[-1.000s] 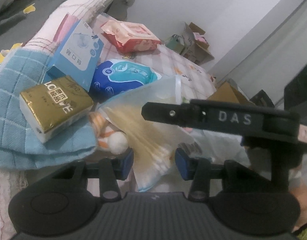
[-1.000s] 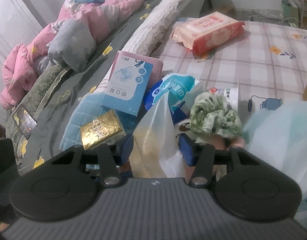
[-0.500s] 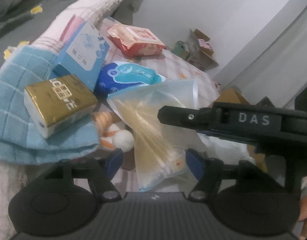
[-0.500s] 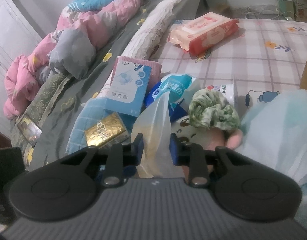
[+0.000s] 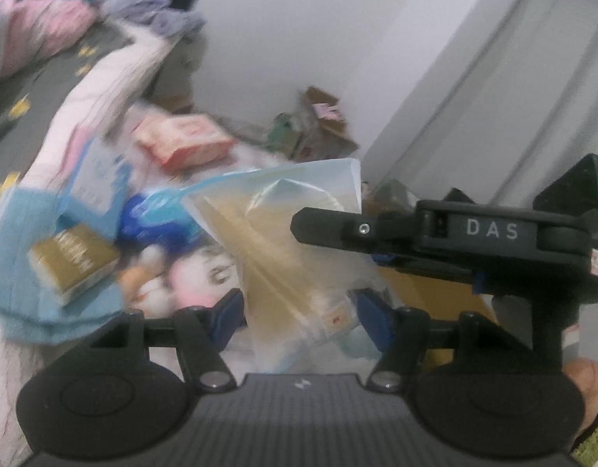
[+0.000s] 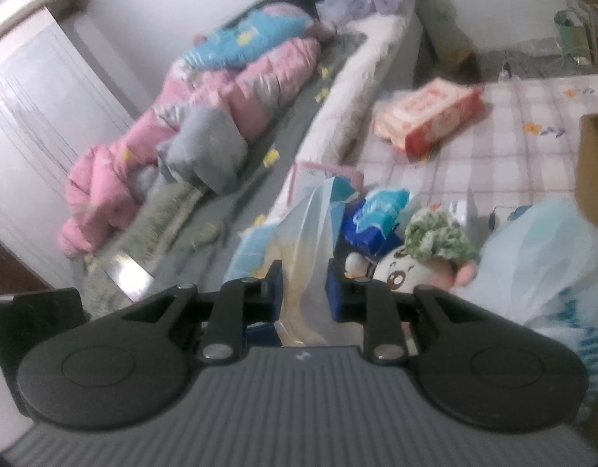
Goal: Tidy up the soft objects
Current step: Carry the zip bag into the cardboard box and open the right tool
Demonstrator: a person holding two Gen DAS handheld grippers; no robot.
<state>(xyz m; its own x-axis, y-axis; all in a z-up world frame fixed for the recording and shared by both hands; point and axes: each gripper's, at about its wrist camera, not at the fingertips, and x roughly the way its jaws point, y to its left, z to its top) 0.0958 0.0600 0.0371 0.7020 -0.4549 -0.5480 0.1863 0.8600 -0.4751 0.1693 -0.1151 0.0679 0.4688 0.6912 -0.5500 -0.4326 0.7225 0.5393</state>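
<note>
Lifted clear of the bed's pile since a second ago, clear cotton-swab bag (image 5: 283, 233) hangs clamped in right gripper (image 6: 304, 292) jaws, left gripper (image 5: 299, 311) jaws apart around it; could slip from thin film.

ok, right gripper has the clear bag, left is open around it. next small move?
Probably draw the left gripper back clear of the clear bag. Its jaws stand wide open on either side of the bag, while the right gripper is pinched on the bag and holds it up alone.
</note>
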